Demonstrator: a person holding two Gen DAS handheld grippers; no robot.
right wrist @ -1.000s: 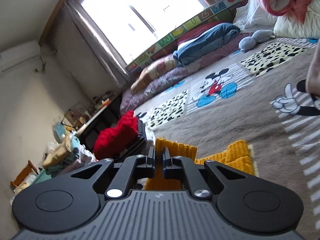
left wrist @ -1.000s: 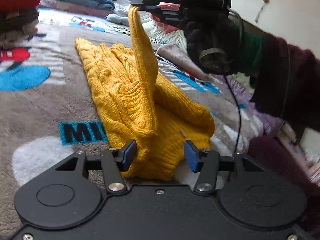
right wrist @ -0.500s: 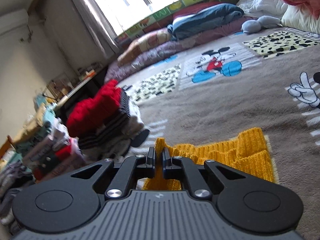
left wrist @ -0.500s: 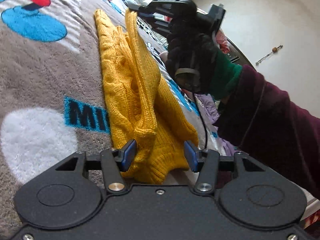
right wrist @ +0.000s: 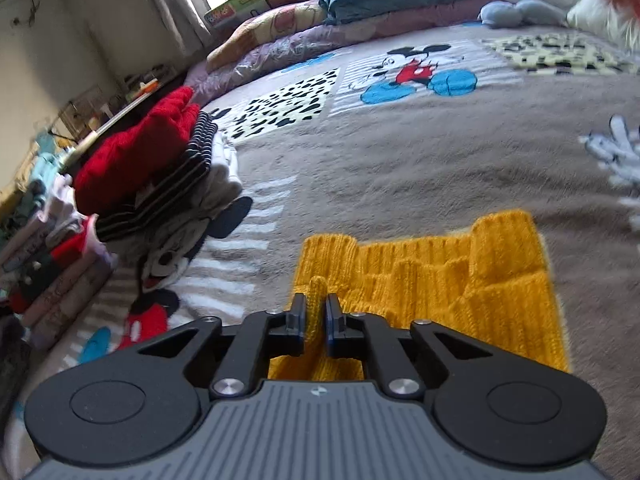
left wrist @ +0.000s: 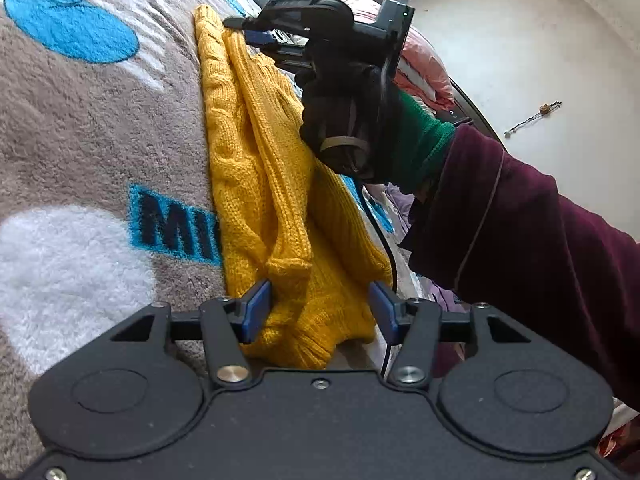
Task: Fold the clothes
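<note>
I see the plush brown Mickey Mouse blanket [left wrist: 92, 128] spread under everything, its pile soft and printed with blue lettering. On it lies the mustard-yellow cable-knit sweater [left wrist: 256, 184], folded into a long narrow strip whose long axis runs from my left gripper away toward the far end of the bed; its ribbed hem points near, its other end far. In my right wrist view the same sweater [right wrist: 472, 280] shows chunky ribbing in stepped layers. Left of it sits a stack of folded clothes [right wrist: 152, 172], red knit on top of black-and-white stripes. My left gripper [left wrist: 320, 310] stands spread wide, blue pads on either side of the near hem without pinching it. My right gripper [right wrist: 315, 320] is clenched on a thin fold of the sweater, at the strip's far end.
</note>
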